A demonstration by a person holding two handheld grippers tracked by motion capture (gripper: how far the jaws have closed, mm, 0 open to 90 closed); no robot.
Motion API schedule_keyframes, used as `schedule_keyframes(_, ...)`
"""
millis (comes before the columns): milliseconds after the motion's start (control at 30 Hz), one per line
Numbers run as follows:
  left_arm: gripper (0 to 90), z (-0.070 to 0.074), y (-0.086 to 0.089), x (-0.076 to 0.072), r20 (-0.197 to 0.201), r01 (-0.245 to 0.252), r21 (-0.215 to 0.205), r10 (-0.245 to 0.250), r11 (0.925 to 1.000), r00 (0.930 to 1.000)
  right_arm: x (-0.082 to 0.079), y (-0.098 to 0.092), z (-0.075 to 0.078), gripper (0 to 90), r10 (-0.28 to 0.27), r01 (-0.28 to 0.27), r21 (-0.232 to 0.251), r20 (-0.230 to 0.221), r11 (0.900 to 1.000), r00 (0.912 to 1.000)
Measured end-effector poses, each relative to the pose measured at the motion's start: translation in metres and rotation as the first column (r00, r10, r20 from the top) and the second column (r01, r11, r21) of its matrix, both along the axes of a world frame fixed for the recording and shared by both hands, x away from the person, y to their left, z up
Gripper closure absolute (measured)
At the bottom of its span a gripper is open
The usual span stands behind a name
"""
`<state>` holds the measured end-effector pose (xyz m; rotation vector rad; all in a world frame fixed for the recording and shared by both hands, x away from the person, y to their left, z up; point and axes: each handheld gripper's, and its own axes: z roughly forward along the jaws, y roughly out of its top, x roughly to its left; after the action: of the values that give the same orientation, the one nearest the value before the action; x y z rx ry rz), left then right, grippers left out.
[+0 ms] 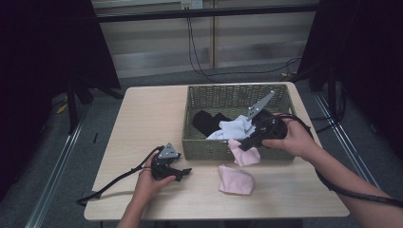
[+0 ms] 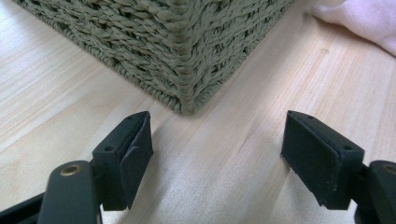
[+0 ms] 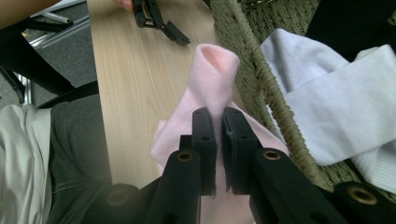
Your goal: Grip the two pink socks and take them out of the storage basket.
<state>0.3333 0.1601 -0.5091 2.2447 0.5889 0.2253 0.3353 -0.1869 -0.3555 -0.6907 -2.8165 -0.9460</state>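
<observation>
Two pink socks: the right gripper [image 3: 218,122] pinches one pink sock [image 3: 212,77] tight at the basket's [image 1: 209,148] front rim; the left gripper [image 2: 217,154], jaws wide and empty, faces the basket's corner.

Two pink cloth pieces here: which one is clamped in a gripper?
The pink piece draped at the basket's front rim, pinched by the right gripper. The other pink piece lies loose on the table, untouched.

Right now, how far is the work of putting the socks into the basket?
Done: white and black socks lie in the basket. In hand: the right tool is shut on a pink sock at the rim. Left: another pink sock lies on the table.
</observation>
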Motion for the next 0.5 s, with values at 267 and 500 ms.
schedule_keyframes(267, 24.2, 0.000, 0.000, 0.000, -0.002, 0.001, -0.001, -0.001, 1.0000, 1.0000, -0.004, 0.008, -0.017, 83.5, 0.006, -0.006, -0.010, -0.001, 1.000, 1.0000)
schedule_keyframes(500, 24.2, 0.000, 0.000, 0.000, 0.003, 0.003, 0.004, -0.003, 1.0000, 1.0000, -0.005, 0.017, -0.037, 82.1, 0.008, -0.008, -0.014, -0.015, 1.000, 0.9999)
